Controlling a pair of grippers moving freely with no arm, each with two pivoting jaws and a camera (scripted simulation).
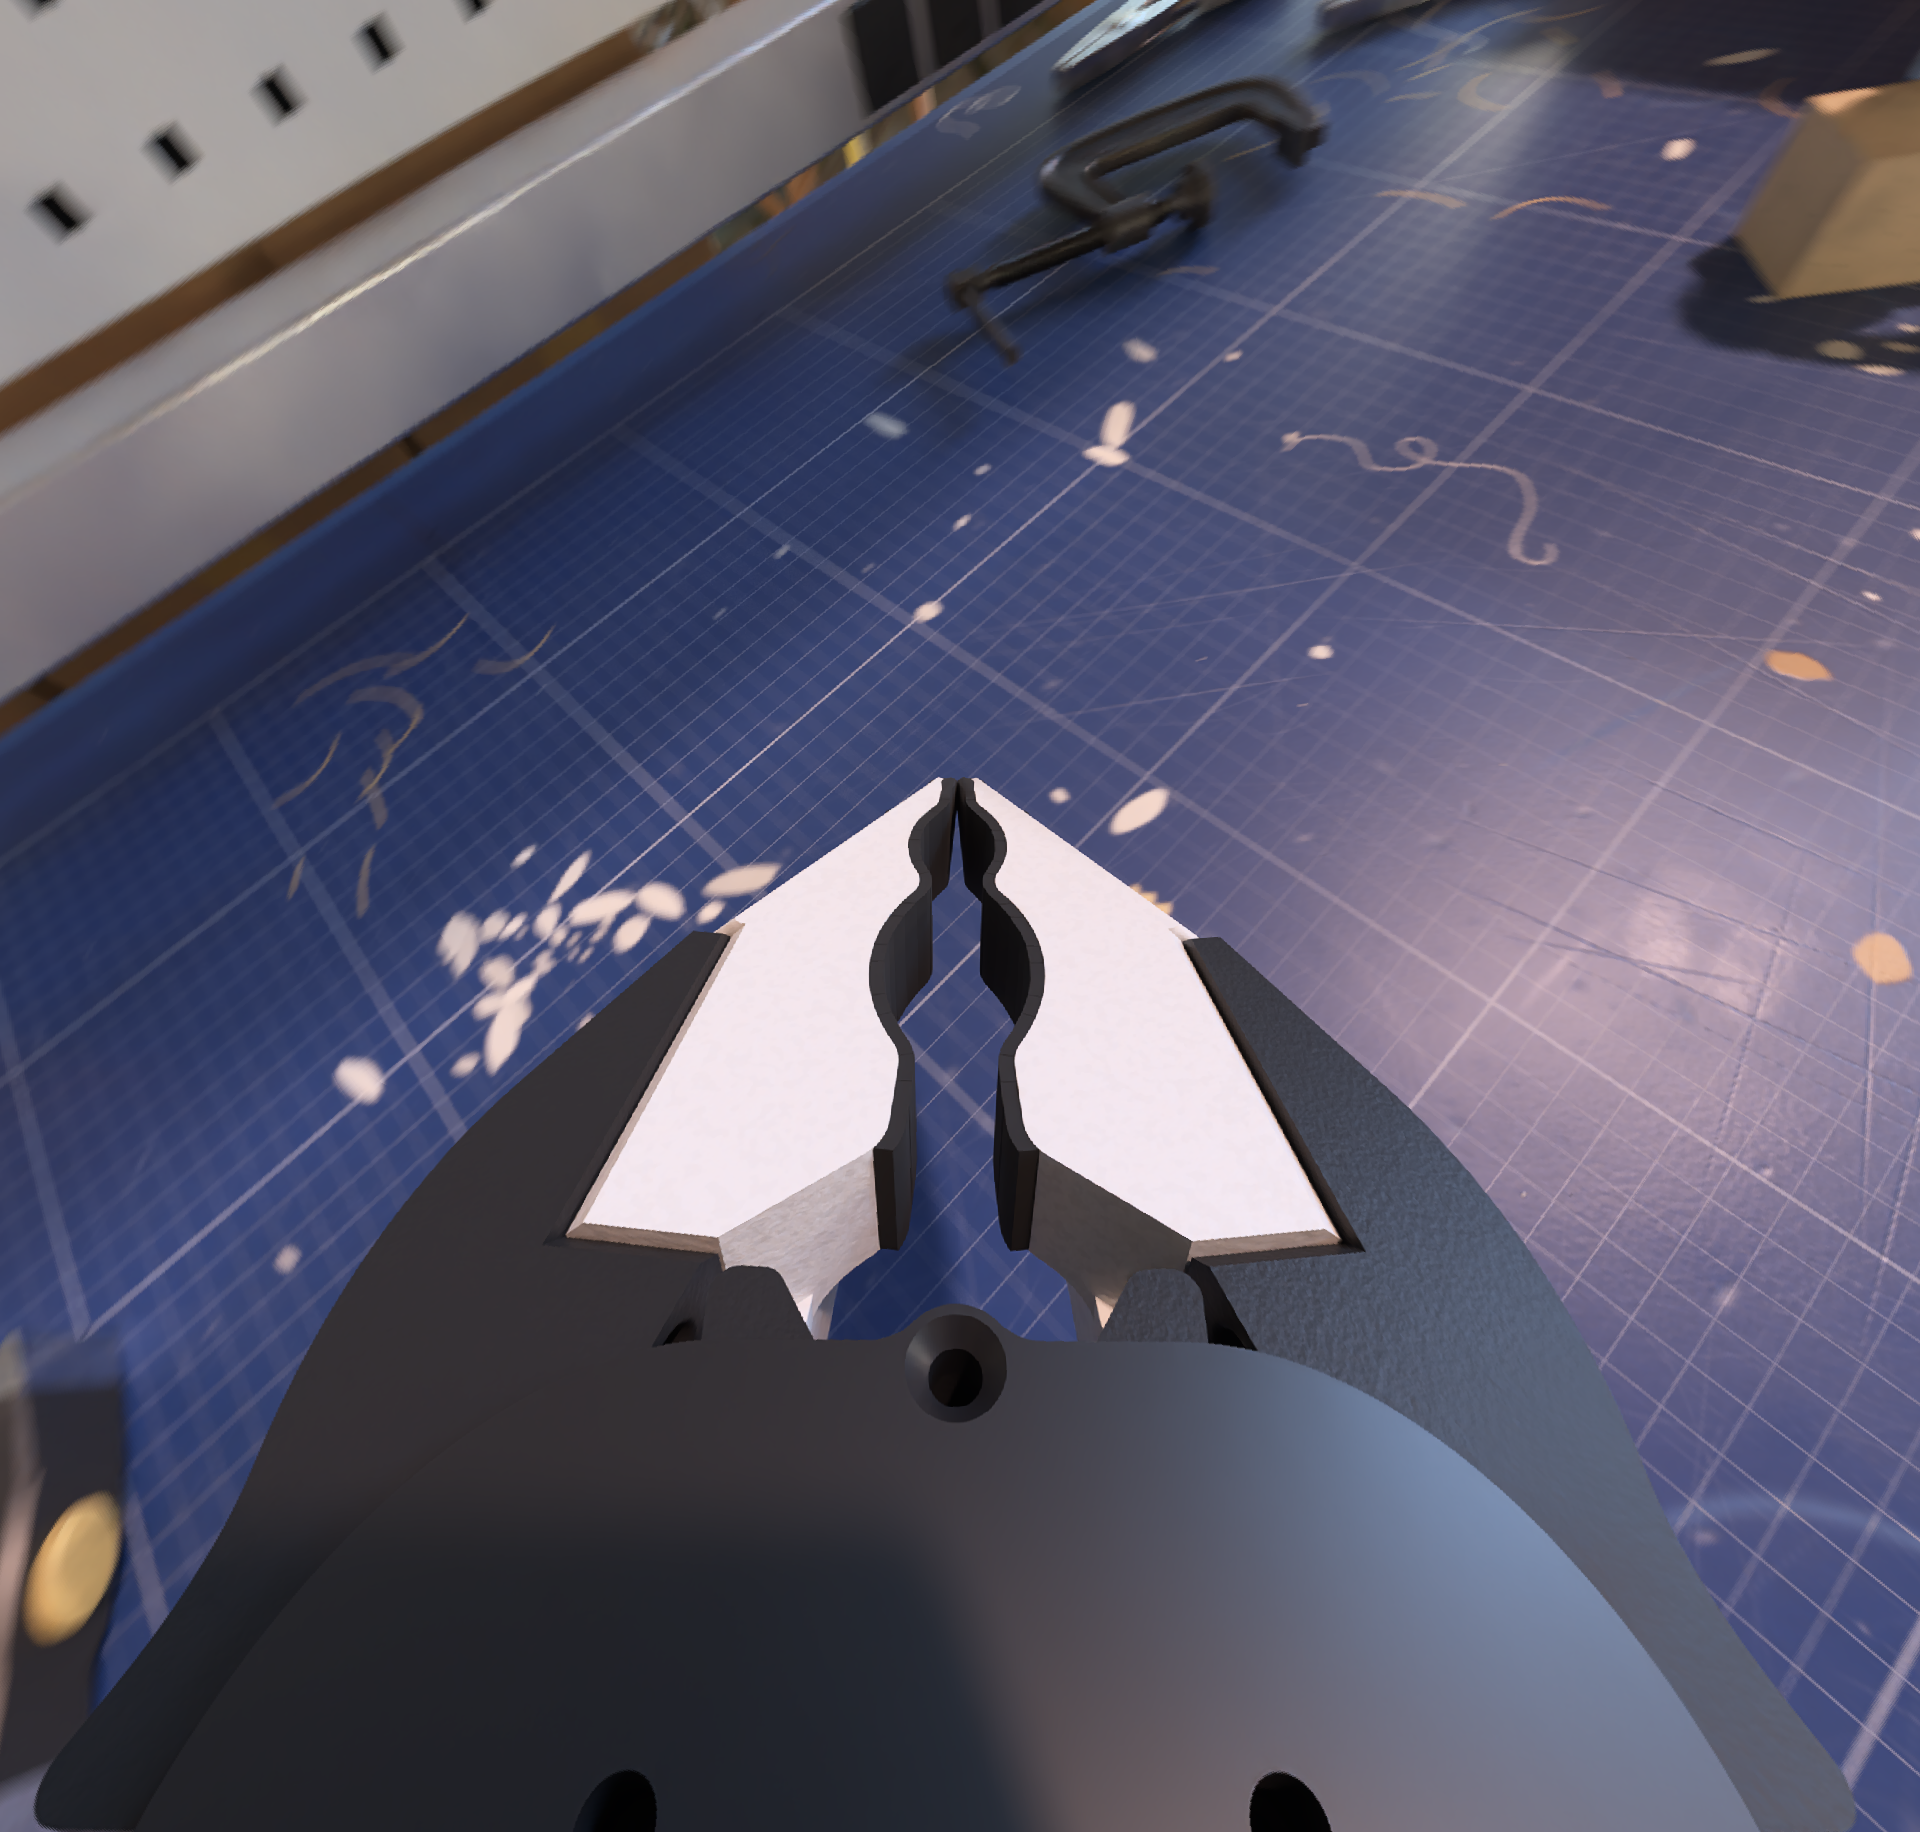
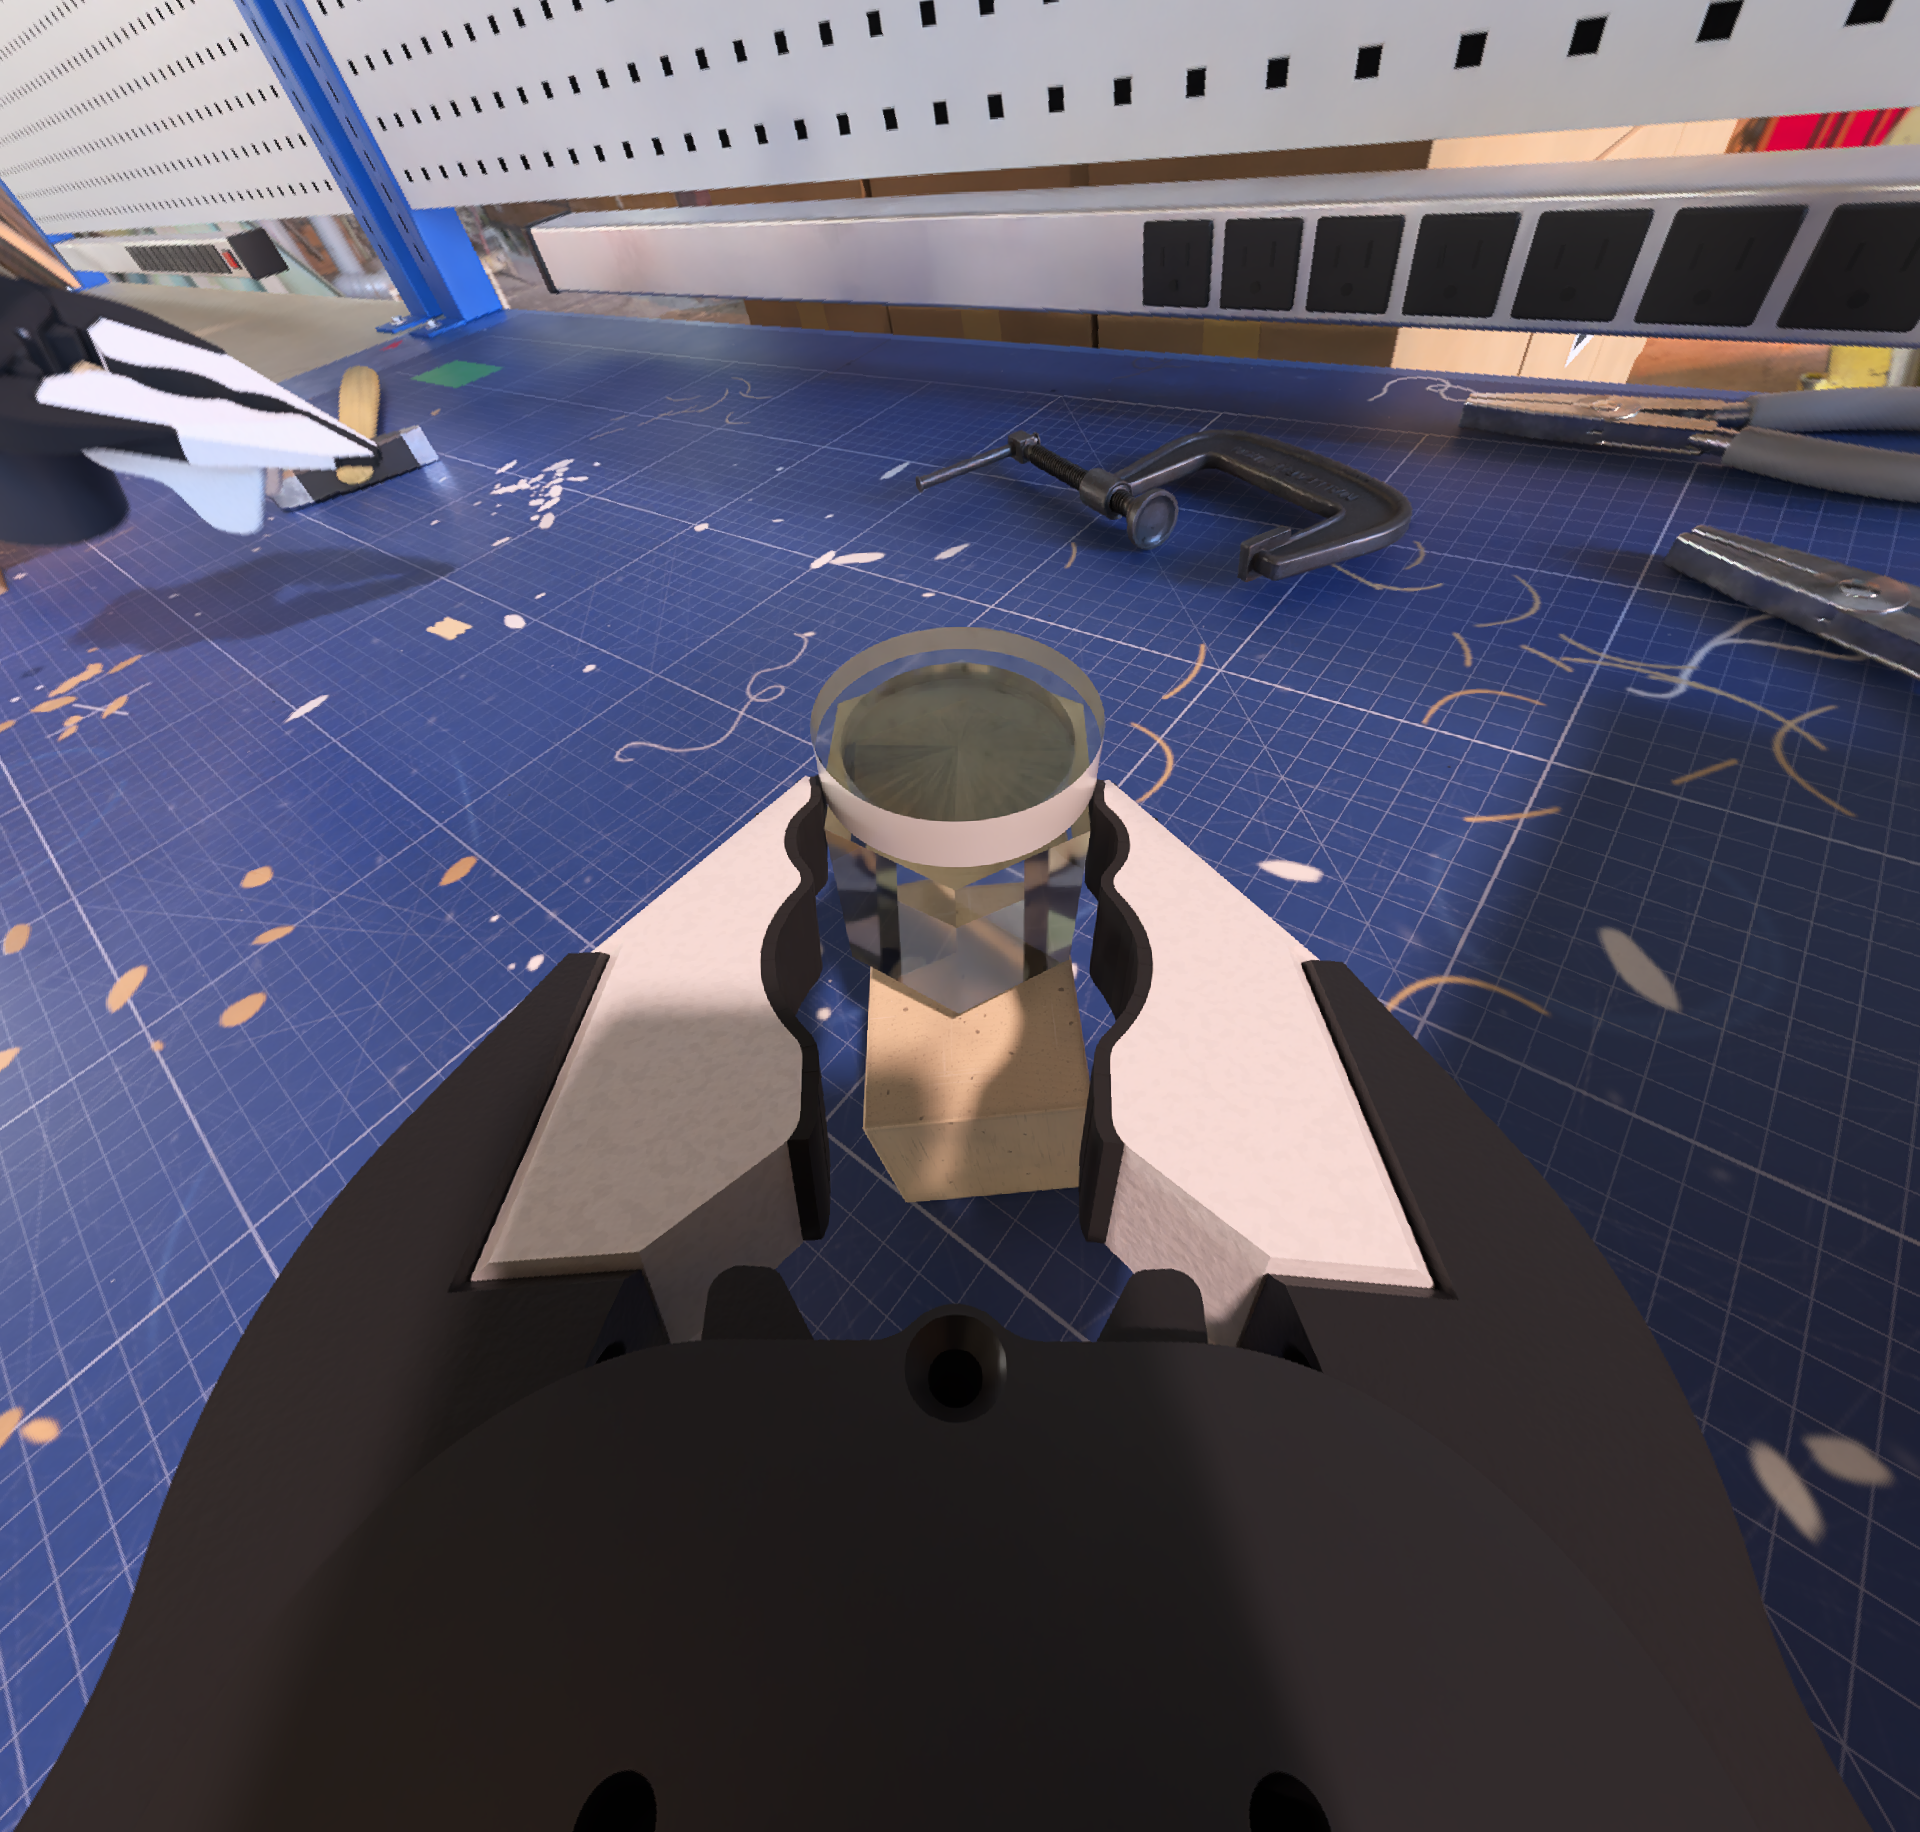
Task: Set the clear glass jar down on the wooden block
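In the right wrist view, my right gripper (image 2: pixel 961 806) is shut on the clear glass jar (image 2: pixel 956 743), its fingertips pressing the jar's sides just under the round rim. The jar stands upright, and its faceted base sits at the top face of the pale wooden block (image 2: pixel 971 1086) on the blue cutting mat. I cannot tell whether the base touches the block. In the left wrist view, my left gripper (image 1: pixel 956 787) is shut and empty above the mat, far left of the block (image 1: pixel 1839 213). It also shows in the right wrist view (image 2: pixel 358 452).
A black C-clamp (image 2: pixel 1236 504) lies beyond the block, also seen in the left wrist view (image 1: pixel 1164 172). Pliers (image 2: pixel 1714 432) lie at the back right. A small black piece with a brass disc (image 1: pixel 68 1564) sits left. A power strip (image 2: pixel 1455 255) and pegboard (image 2: pixel 935 37) bound the back. Wood shavings litter the mat (image 2: pixel 416 1055).
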